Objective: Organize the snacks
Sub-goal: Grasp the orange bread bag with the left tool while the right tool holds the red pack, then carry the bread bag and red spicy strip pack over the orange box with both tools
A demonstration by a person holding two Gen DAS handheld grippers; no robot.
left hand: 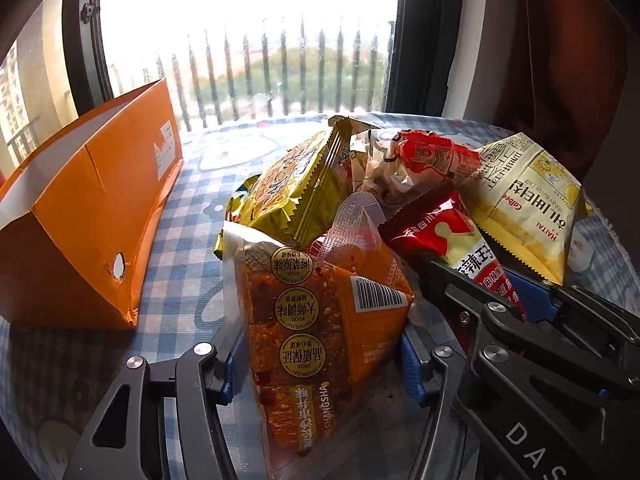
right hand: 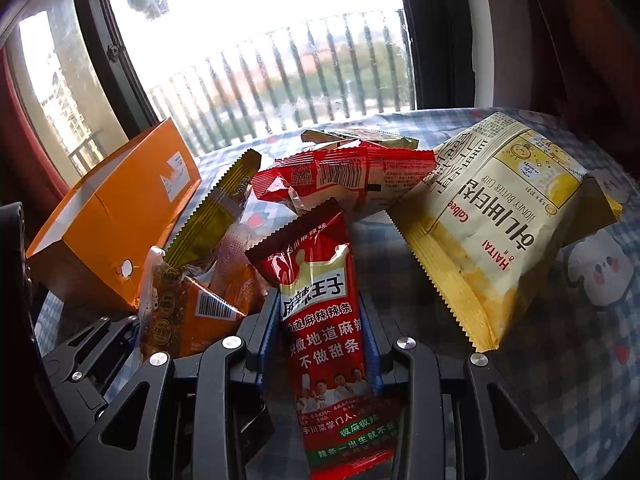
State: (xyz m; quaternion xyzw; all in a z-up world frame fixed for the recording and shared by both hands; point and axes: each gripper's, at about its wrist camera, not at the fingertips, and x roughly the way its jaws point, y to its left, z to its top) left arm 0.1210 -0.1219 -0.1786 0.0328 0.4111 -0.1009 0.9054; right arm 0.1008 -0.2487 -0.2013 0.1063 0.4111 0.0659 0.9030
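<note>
A: What can you read, starting at the left?

B: The orange box (left hand: 86, 216) has only a white label, too small to read. The clear orange packet (left hand: 320, 320) beside it carries round gold seals, a barcode and "CHANGSHA". The red packet (right hand: 328, 328) has white Chinese characters and a row of chefs. The pale yellow bag (right hand: 508, 232) at the right reads "HAITAI", "Calbee", "HONEY BUTTER CHIP", with large Korean lettering.

A: And the tongs?

B: The left gripper (left hand: 316, 364) stands partly closed around the orange packet, its blue pads (left hand: 412, 368) at the packet's two sides; I cannot tell whether they press it. The right gripper (right hand: 320, 344) is clamped on the red packet, pads tight on both edges.

A: Where are the snacks?

B: Heaped mid-table, right of the box: a gold-green packet (left hand: 296, 188) and a red-and-clear wrapper (right hand: 344, 176) lie behind, the yellow bag leaning on the pile.

A: The room?

B: A blue-and-white checked tablecloth (right hand: 560, 380) with cartoon animals. Behind it, a window (left hand: 248, 40) with railings.
</note>
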